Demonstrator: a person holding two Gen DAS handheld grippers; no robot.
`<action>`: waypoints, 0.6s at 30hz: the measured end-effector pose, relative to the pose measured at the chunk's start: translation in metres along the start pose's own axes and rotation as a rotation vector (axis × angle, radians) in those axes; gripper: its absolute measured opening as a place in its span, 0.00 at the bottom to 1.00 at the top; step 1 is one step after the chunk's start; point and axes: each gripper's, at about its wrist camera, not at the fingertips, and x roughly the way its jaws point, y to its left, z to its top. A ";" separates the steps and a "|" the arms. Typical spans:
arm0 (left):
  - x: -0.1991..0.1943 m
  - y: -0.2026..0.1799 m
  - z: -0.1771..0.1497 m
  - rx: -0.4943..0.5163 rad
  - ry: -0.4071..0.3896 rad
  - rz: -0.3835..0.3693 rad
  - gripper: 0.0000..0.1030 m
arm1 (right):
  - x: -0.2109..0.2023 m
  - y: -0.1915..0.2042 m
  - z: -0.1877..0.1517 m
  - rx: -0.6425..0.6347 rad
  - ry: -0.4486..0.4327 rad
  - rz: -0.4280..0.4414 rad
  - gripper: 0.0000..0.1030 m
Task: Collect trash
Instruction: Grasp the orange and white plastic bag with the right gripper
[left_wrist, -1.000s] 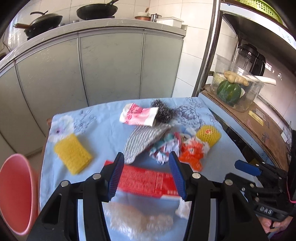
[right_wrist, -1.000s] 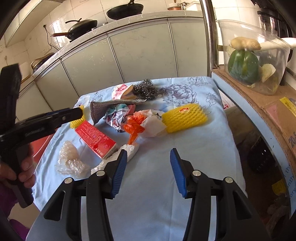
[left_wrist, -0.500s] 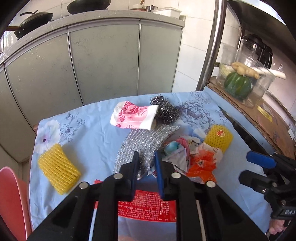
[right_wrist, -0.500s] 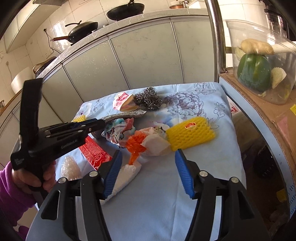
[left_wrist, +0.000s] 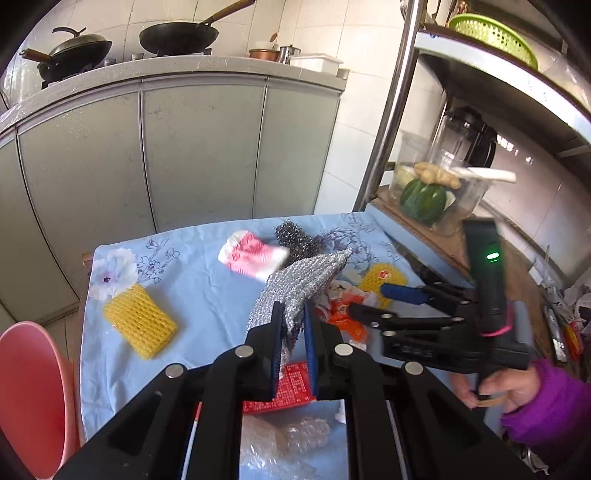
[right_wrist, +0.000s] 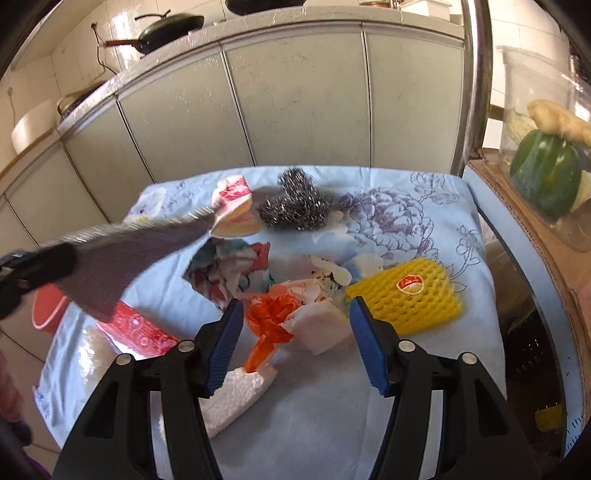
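Note:
My left gripper (left_wrist: 293, 314) has its jaws closing on a silver mesh cloth (left_wrist: 303, 280), pads pressing its lower end. The cloth (right_wrist: 122, 254) hangs lifted off the blue floral tablecloth (right_wrist: 424, 206). Open, my right gripper (right_wrist: 295, 314) hovers just above a crumpled orange bag (right_wrist: 273, 317) and white wrapper (right_wrist: 317, 325), touching neither. More trash lies around: a red packet (left_wrist: 291, 387), yellow foam nets (right_wrist: 406, 295) (left_wrist: 140, 321), steel wool (right_wrist: 291, 206), a pink-and-white packet (left_wrist: 251, 254), crumpled printed paper (right_wrist: 229, 273), bubble wrap (left_wrist: 291, 439) and white foam (right_wrist: 236, 395).
A pink bin (left_wrist: 29, 398) stands on the floor left of the table. Grey cabinets (left_wrist: 203, 155) run behind it. On the right a metal rack post (left_wrist: 388, 122) rises beside a shelf holding a clear tub (left_wrist: 436, 192) with a green squash.
My left gripper closed on the silver mesh cloth and lifted it off the table. My right gripper opened wider and moved forward over the orange and white wrappers.

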 end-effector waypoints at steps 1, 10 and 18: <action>-0.004 0.000 0.000 -0.001 -0.005 -0.004 0.10 | 0.005 0.001 -0.002 -0.004 0.011 -0.008 0.59; -0.031 -0.004 -0.003 0.002 -0.025 0.014 0.10 | -0.009 0.011 -0.022 0.009 -0.010 -0.011 0.43; -0.054 -0.011 -0.013 -0.003 -0.035 0.052 0.10 | -0.060 0.018 -0.037 0.044 -0.094 0.045 0.42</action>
